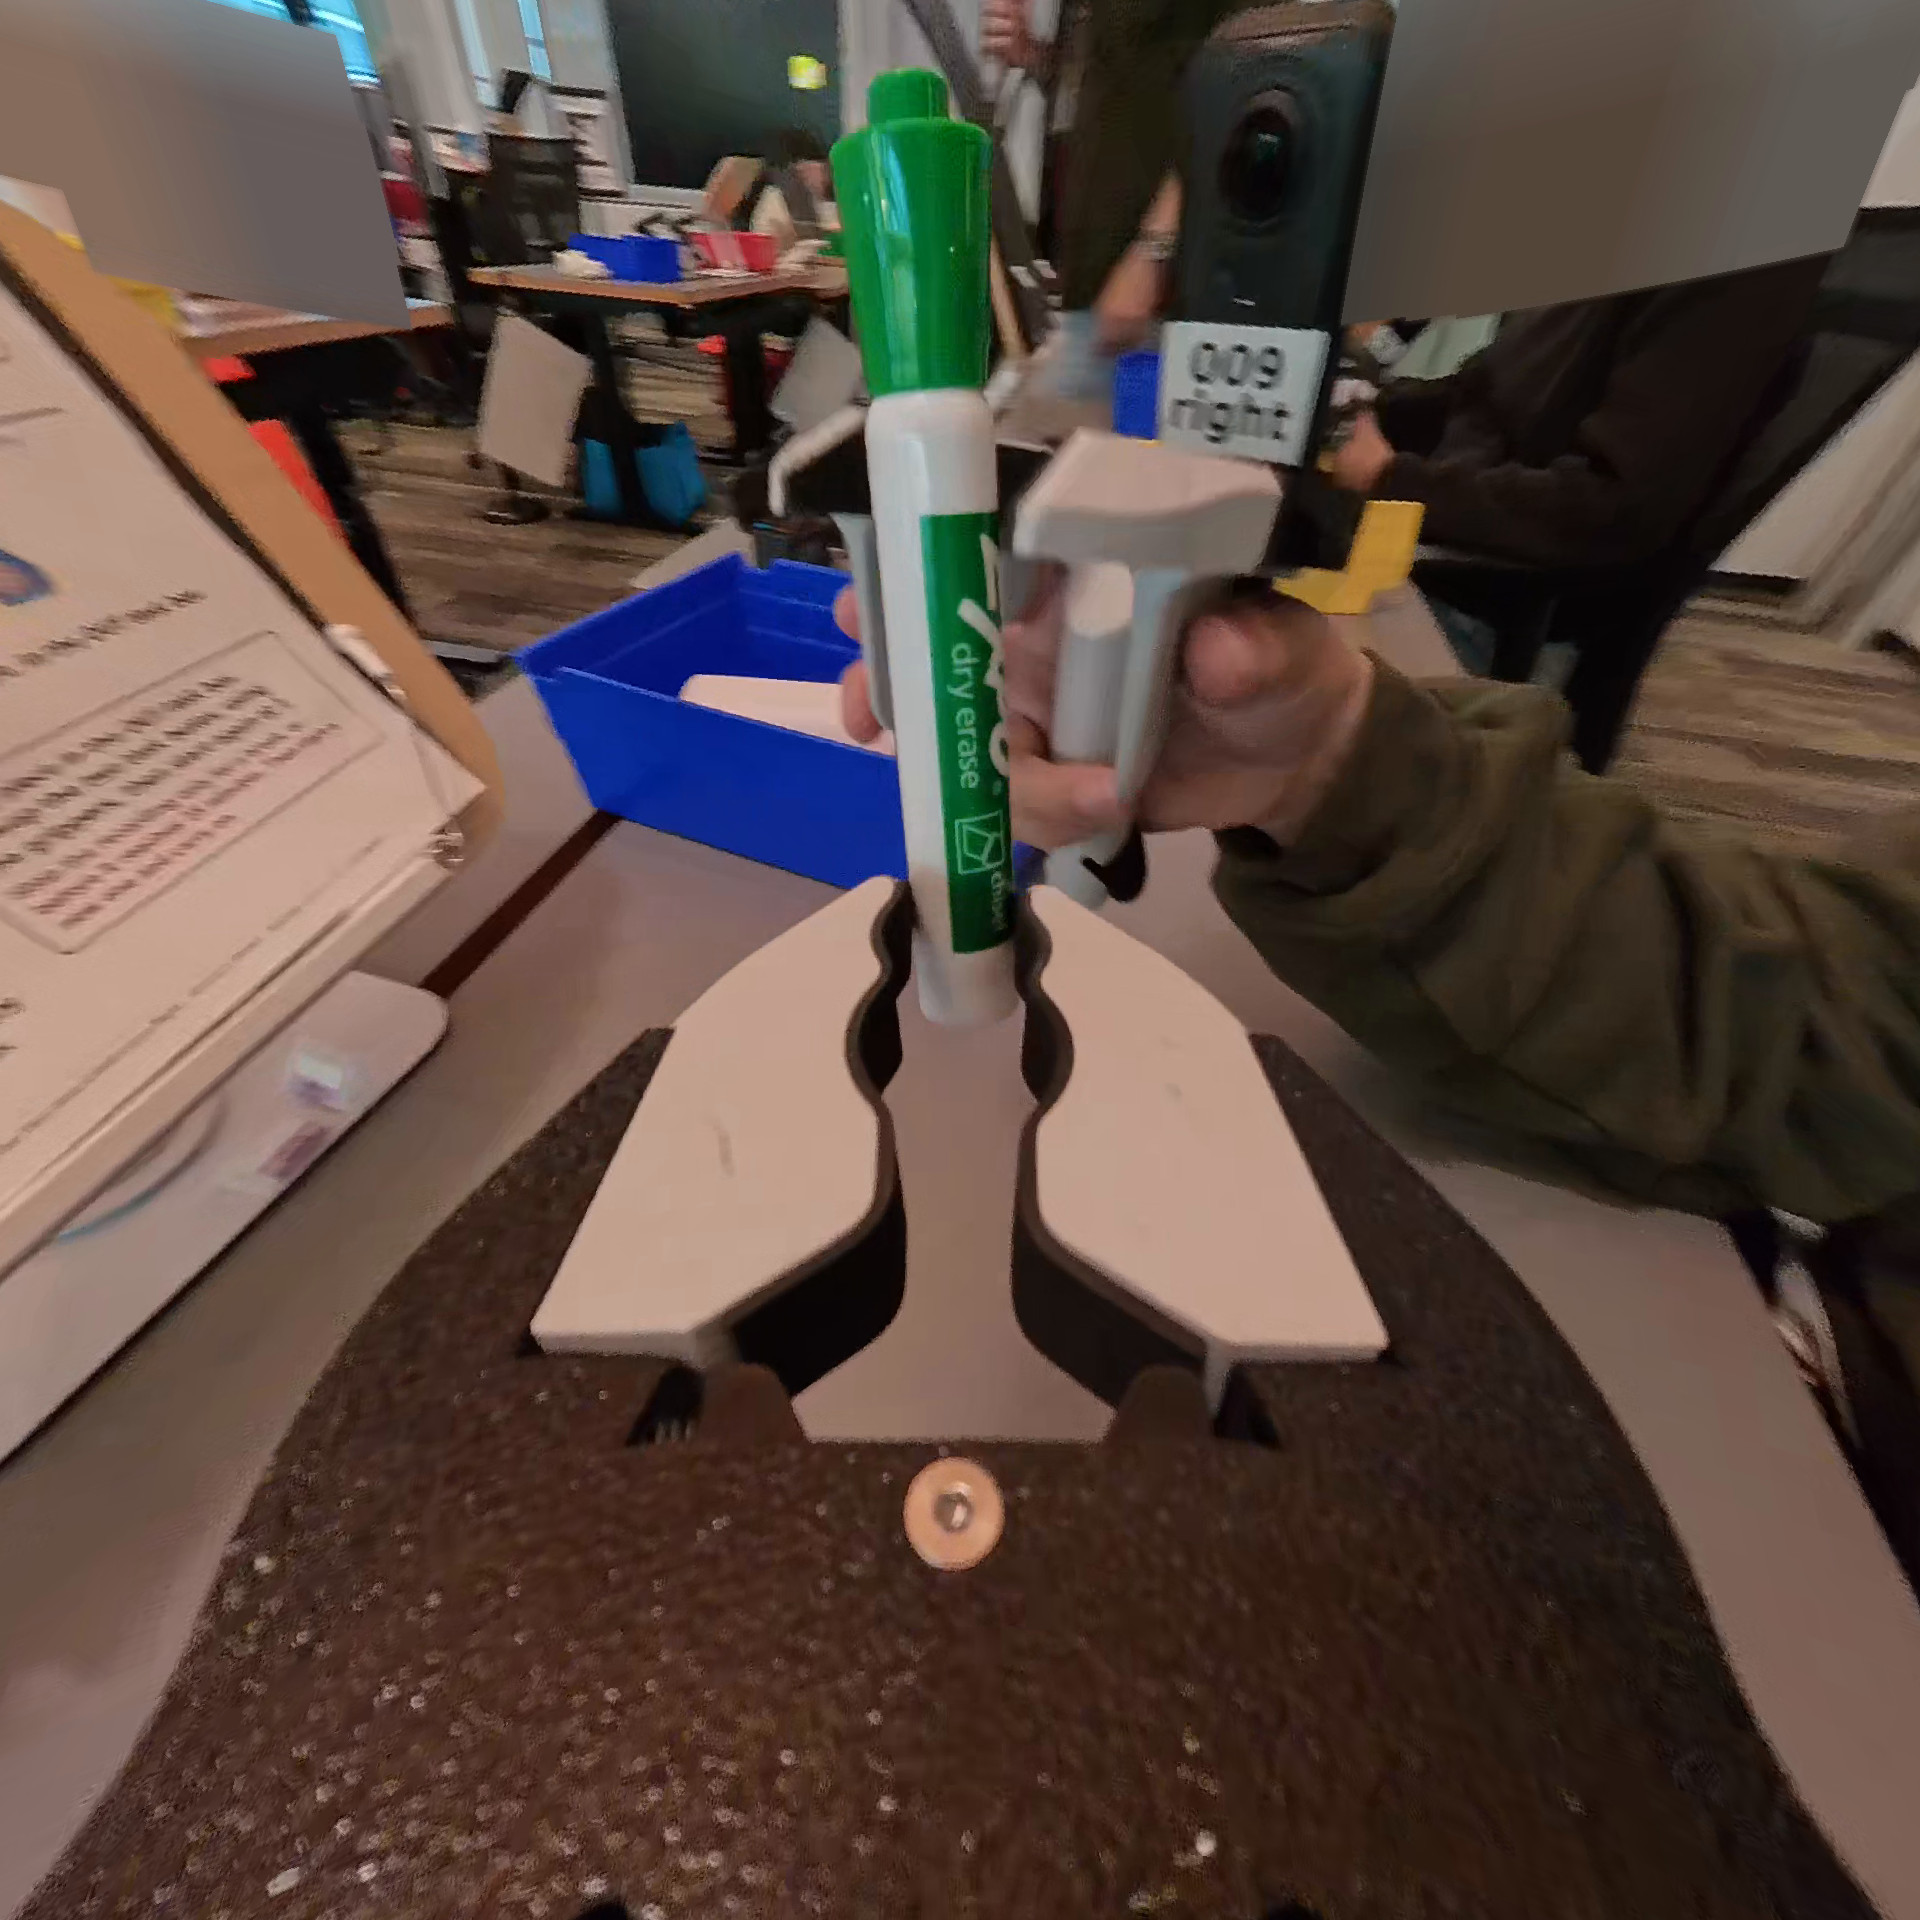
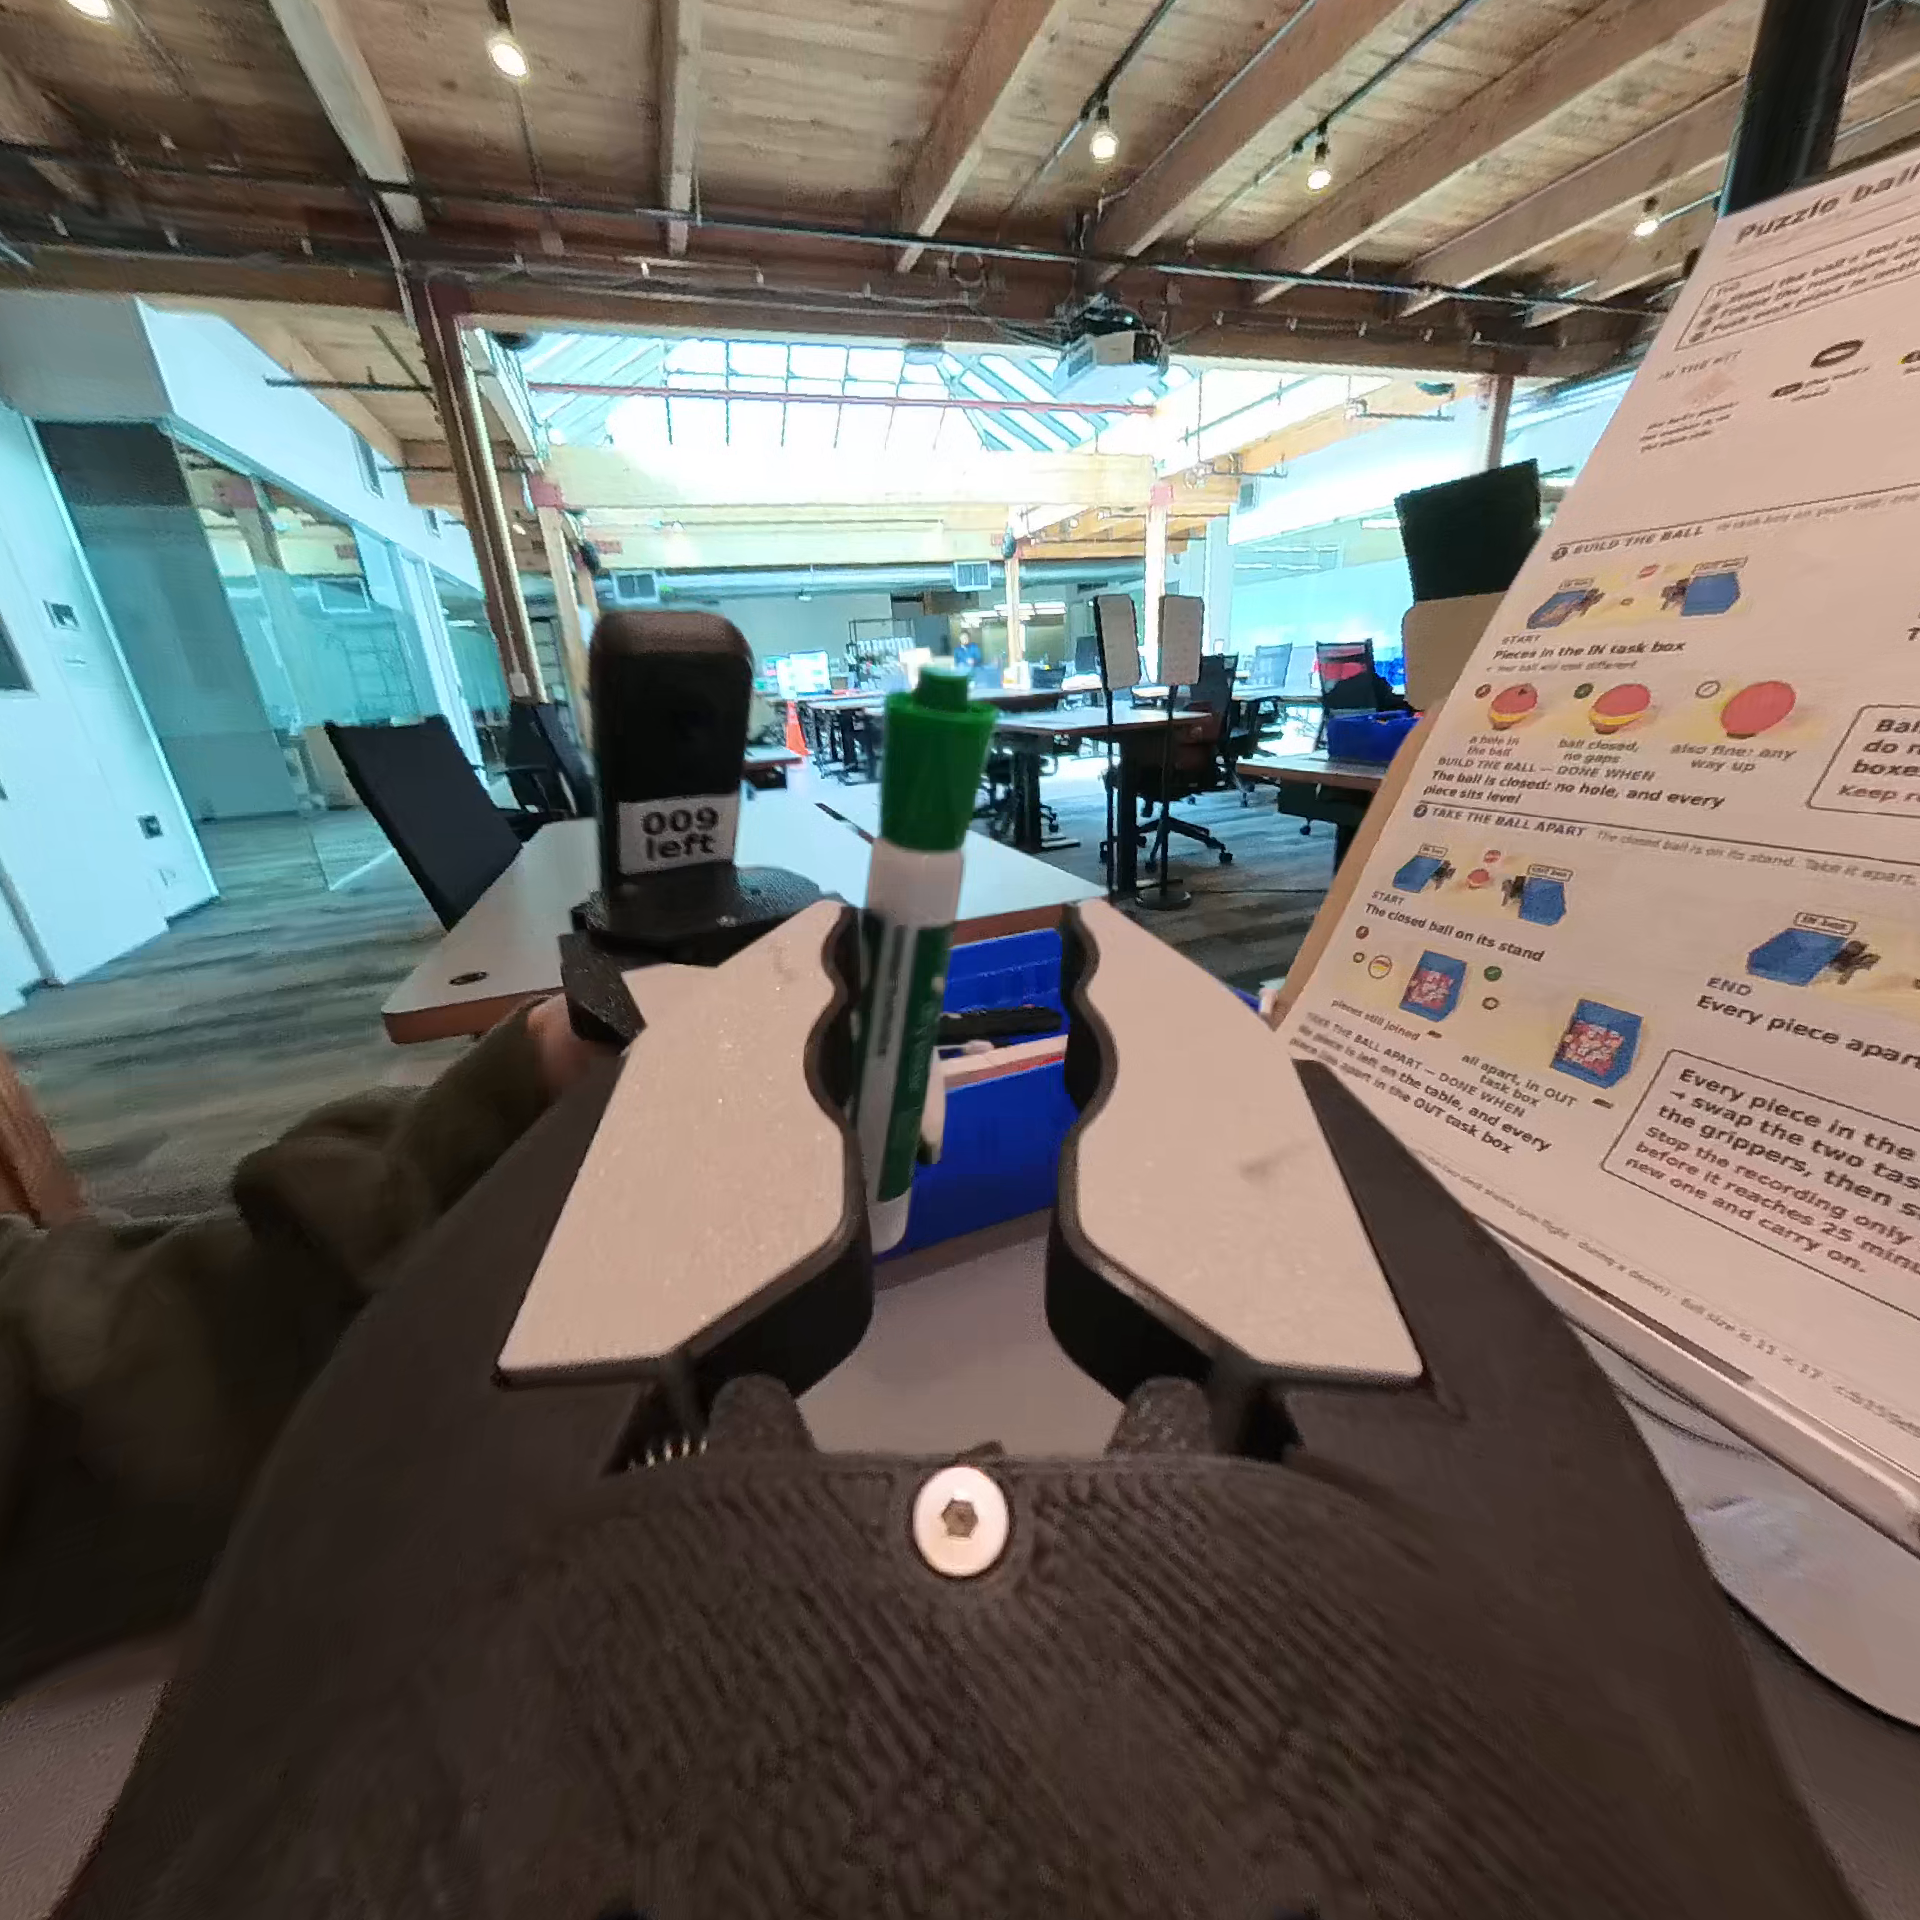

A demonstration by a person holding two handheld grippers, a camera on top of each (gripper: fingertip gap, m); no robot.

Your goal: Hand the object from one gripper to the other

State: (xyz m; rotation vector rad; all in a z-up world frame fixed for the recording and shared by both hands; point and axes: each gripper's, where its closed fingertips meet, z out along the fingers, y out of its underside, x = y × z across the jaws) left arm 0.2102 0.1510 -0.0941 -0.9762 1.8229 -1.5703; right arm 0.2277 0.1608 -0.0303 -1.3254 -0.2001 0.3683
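Note:
A green-capped dry-erase marker (image 1: 940,623) stands upright, cap up. My left gripper (image 1: 964,925) is shut on its lower end, with both pads against the white barrel, above the grey table (image 1: 582,956). My right gripper (image 1: 982,665) faces the left one and is held by a hand in an olive sleeve (image 1: 1507,935). In the right wrist view the right gripper (image 2: 956,920) is open. The marker (image 2: 914,935) stands between its fingers, close against the left pad, with a wide gap to the right finger (image 2: 1174,1122). The left gripper's camera mount (image 2: 670,790) shows behind.
A blue bin (image 1: 707,748) holding something white sits on the table just beyond the grippers; it also shows in the right wrist view (image 2: 997,1101). A propped instruction sheet on a board (image 1: 156,727) stands on the left gripper's left and the right gripper's right (image 2: 1662,831). Office desks and chairs lie beyond.

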